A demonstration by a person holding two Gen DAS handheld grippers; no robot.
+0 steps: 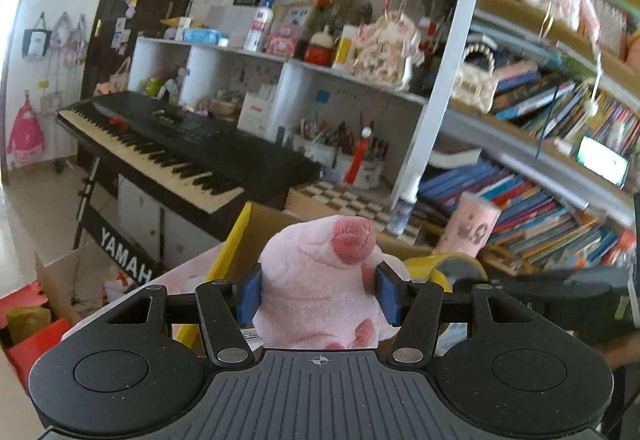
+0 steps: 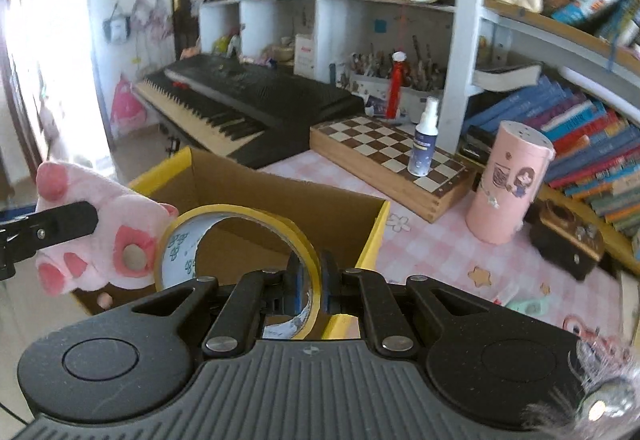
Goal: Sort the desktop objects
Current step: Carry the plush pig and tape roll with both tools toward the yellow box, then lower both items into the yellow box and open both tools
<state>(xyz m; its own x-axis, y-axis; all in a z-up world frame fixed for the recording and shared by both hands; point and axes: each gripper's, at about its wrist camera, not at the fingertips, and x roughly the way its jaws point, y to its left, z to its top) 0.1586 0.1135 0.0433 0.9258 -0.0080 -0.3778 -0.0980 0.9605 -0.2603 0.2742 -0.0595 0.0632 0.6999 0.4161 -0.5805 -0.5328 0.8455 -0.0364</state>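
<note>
Left tongs (image 1: 318, 294) clamp pink plush pig (image 1: 320, 280); right tongs (image 2: 310, 290) pinch tape roll (image 2: 240, 240)

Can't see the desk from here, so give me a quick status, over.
Left tongs shut on pink plush pig. Right tongs shut on yellow tape roll. Both above open cardboard box; nothing blocking.
</note>
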